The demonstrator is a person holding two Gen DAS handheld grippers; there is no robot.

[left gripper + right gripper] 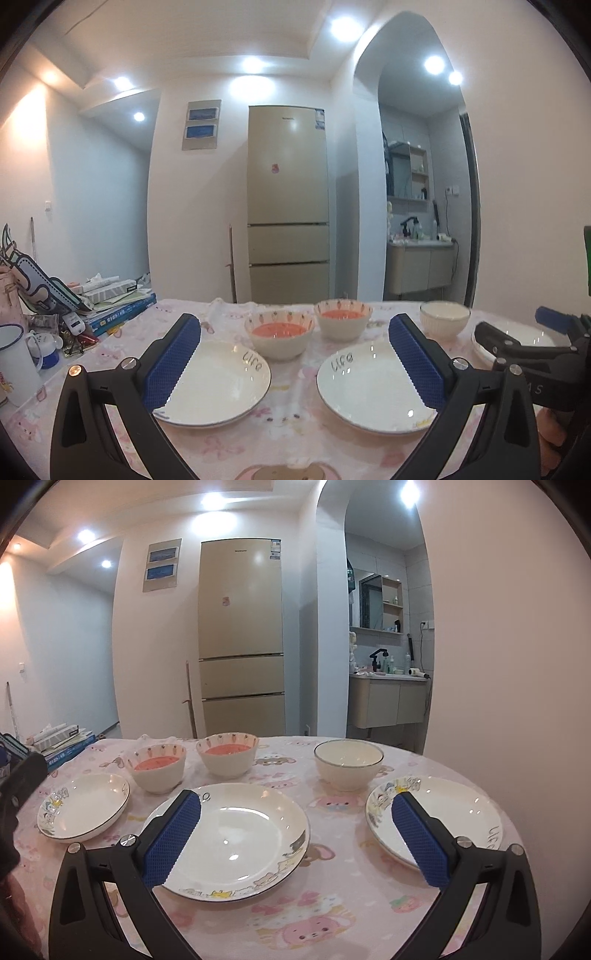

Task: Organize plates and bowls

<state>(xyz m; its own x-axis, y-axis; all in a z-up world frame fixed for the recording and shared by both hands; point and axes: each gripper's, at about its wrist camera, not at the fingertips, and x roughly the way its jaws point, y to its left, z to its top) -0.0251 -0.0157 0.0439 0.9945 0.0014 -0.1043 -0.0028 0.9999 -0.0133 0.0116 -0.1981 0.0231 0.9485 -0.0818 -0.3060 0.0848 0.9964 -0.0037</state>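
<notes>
Left wrist view looks across a round table (295, 435) under a pink cartoon-print cloth, with the left gripper (295, 360) held above the near edge, its blue-padded jaws wide apart and holding nothing. Two white plates lie below it, the left plate (218, 384) and the middle plate (369, 387), apart from each other. Behind them stand two carrot-patterned bowls with orange insides, the nearer carrot bowl (279, 334) touching the left plate's far rim and the second carrot bowl (342, 319) just beside it. A plain white bowl (444, 319) stands further right, and beyond it the right plate (480, 345) is partly hidden by the right gripper (524, 332). At the table's left edge a stack of books (118, 306), a tissue box (110, 288) and a white mug (18, 365) crowd together, well apart from the dishes. Right wrist view shows the right gripper (295, 840) with jaws likewise spread and empty, above the middle plate (236, 838) and the right plate (443, 812). A tall beige fridge (288, 203) stands behind the table.
</notes>
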